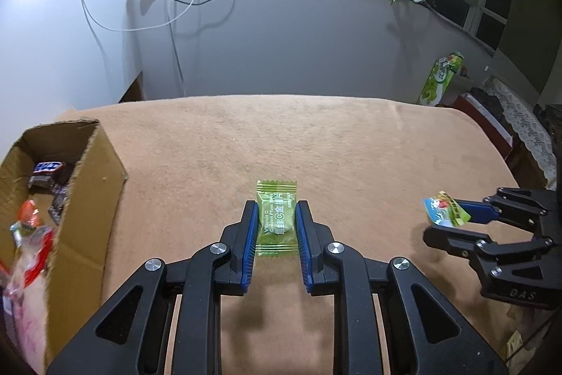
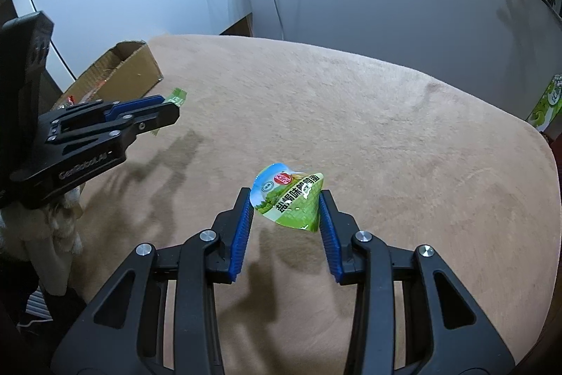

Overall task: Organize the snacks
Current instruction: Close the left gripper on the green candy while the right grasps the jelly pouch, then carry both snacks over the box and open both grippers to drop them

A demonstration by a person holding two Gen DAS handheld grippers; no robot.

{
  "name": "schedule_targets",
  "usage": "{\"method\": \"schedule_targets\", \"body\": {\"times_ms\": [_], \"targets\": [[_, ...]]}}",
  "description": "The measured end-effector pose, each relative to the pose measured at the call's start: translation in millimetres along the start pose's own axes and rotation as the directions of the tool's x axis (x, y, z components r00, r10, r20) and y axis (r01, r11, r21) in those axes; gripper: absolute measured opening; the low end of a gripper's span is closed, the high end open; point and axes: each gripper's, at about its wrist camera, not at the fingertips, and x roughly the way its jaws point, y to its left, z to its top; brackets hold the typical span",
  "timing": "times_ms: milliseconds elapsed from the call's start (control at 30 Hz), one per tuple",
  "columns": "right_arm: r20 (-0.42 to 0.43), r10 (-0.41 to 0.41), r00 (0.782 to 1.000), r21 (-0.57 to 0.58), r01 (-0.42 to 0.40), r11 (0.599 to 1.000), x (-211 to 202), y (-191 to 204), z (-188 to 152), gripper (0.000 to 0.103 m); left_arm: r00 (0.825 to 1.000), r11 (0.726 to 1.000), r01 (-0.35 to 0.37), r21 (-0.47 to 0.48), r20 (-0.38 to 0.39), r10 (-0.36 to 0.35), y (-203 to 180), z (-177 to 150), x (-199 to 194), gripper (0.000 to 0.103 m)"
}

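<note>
Green candy wrapper [image 1: 275, 217] clamped in the left gripper [image 1: 274, 215], jaws pinching it by its sides; right gripper [image 2: 285, 199] jaws clenched on a crumpled green-and-white snack pouch [image 2: 289, 195]. Both packets look lifted clear of the tan cloth-covered counter [image 2: 386, 136] — shadows sit apart below them. Step in hand, by my read: carrying both to the cardboard box [image 1: 95, 185] at the left, already holding chocolate bars and red-wrapped sweets. Next move calls for passing over the box rim — left first, it's nearer — then releasing inside.
</note>
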Motion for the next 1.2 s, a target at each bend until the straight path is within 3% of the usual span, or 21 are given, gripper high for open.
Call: {"method": "schedule_targets", "body": {"times_ms": [267, 633, 1200], "targets": [[0.039, 0.018, 0.999, -0.018, -0.017, 1.000, -24, 22, 5, 0.039, 0.998, 1.000, 0.008, -0.011, 0.066, -0.008, 4, 0, -45, 0.020], [0.090, 0.063, 0.994, -0.104, -0.054, 0.993, -48, 88, 26, 0.039, 0.986, 0.999, -0.020, -0.047, 0.163, 0.028, 33, -15, -109, 0.020], [0.107, 0.206, 0.973, -0.200, -0.182, 0.963, -30, 186, 89, 0.039, 0.964, 0.983, -0.096, -0.154, 0.230, 0.130, 123, -35, -171, 0.020]]}}
